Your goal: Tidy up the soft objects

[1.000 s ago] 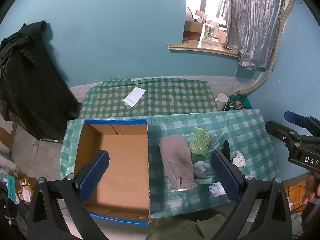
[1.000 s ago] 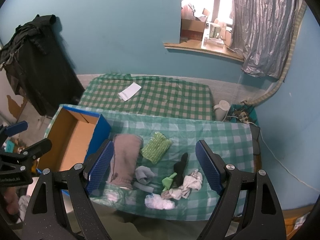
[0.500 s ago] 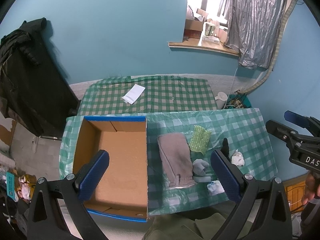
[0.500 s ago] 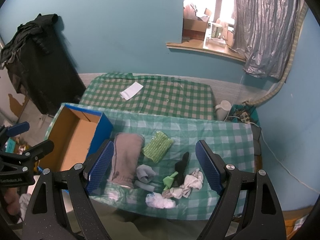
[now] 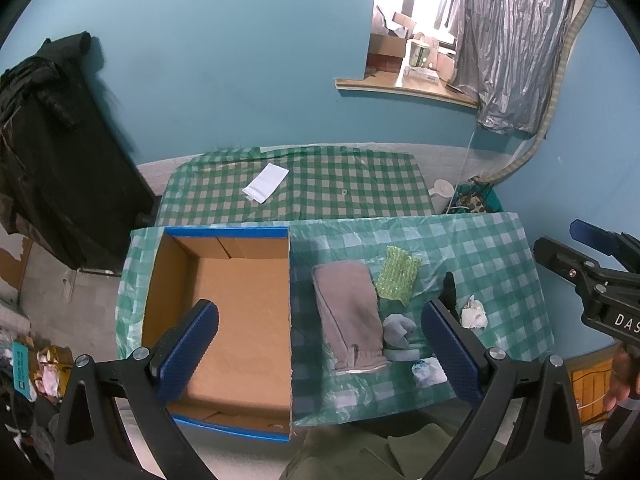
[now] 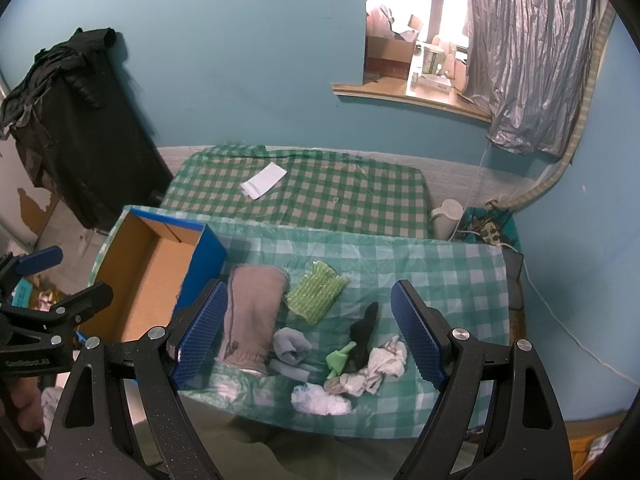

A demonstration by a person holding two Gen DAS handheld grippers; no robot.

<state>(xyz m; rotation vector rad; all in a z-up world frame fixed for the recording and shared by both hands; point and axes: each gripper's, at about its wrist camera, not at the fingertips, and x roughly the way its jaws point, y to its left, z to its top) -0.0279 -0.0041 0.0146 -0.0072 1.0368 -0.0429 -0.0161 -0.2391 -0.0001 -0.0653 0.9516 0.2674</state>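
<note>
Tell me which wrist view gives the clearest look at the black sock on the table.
The right wrist view: the black sock lies fully exposed between the open fingers of the right gripper, beside the bright green piece. In the left wrist view only its upper end shows; the rest sits behind a finger of the left gripper.

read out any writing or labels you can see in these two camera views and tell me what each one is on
"DAS": white letters on the black body of the right gripper, cut off at the edge of the left wrist view.
Too blurred to read: pale lettering on the black body of the left gripper in the right wrist view.
Too small to read: labels on the containers on the window sill.
No print shows on the cardboard box or the white paper.
</note>
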